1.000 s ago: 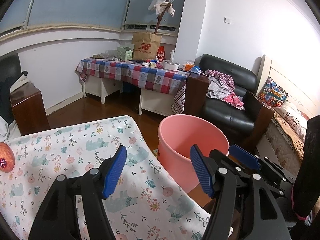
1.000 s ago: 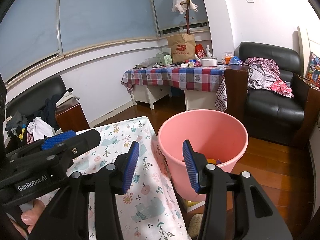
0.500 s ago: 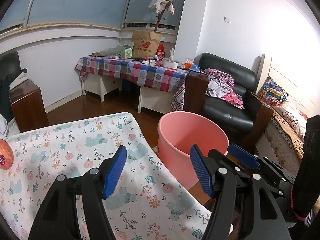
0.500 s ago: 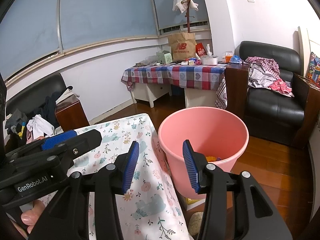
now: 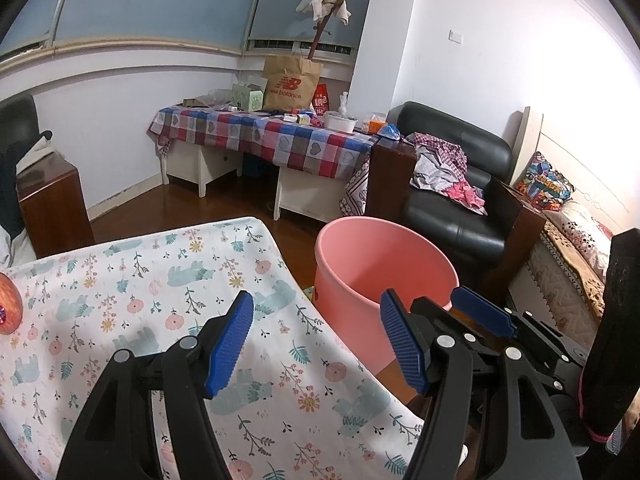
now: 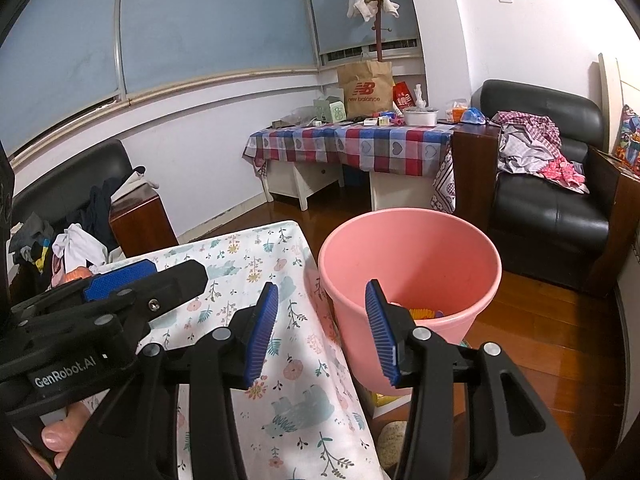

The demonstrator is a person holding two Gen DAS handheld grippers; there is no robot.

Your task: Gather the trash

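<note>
A pink plastic bucket (image 6: 412, 256) stands on the wooden floor just off the right edge of a table under a floral cloth (image 6: 248, 264). Colourful trash (image 6: 424, 314) lies at its bottom. My right gripper (image 6: 320, 312) hovers open over the table's edge in front of the bucket, with nothing between its blue pads. My left gripper (image 5: 316, 320) is open too and holds nothing above the cloth (image 5: 160, 280), with the bucket (image 5: 384, 276) ahead to its right. A red apple (image 5: 8, 308) lies at the cloth's far left.
A checked-cloth table (image 6: 352, 144) with a paper bag and small items stands by the far wall. A black armchair (image 6: 552, 200) with clothes is at the right, and a bed (image 5: 568, 240) beyond it. A dark cabinet (image 5: 52, 208) stands at the left. A thumb (image 6: 56, 436) holds the left gripper.
</note>
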